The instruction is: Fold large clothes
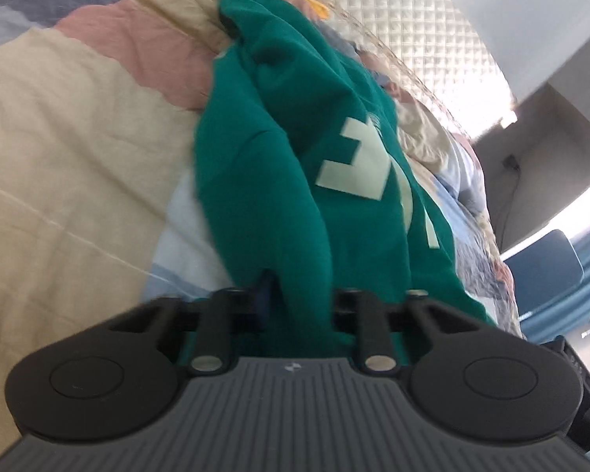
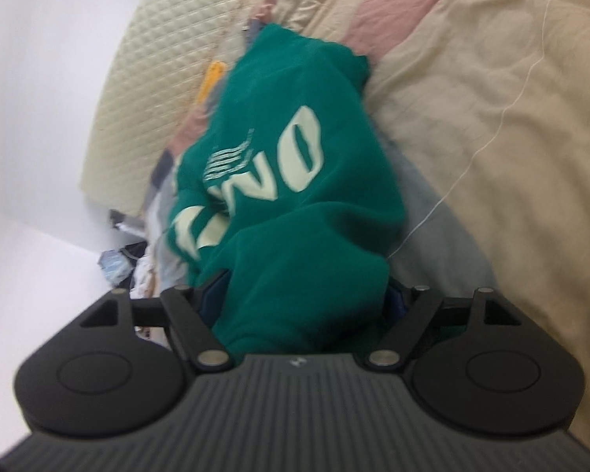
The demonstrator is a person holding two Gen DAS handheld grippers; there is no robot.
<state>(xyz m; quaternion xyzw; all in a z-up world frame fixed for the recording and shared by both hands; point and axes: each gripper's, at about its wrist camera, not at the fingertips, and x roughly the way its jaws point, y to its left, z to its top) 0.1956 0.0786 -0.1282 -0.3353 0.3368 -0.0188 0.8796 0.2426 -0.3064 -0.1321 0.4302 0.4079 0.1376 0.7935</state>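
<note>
A green sweatshirt (image 1: 279,165) with pale block lettering hangs bunched over the bed; it also shows in the right wrist view (image 2: 295,181). My left gripper (image 1: 301,299) is shut on a fold of its green fabric, which fills the space between the jaws and hides the fingertips. My right gripper (image 2: 306,295) is shut on another part of the same sweatshirt, with cloth bulging up between the jaws. The garment stretches away from both grippers and is lifted off the bed at my end.
A patchwork quilt (image 1: 67,149) in beige, pink and pale blue covers the bed; it also shows in the right wrist view (image 2: 491,118). A cream quilted headboard (image 1: 421,27) stands behind. A blue chair (image 1: 542,263) and clutter (image 2: 122,259) lie beside the bed.
</note>
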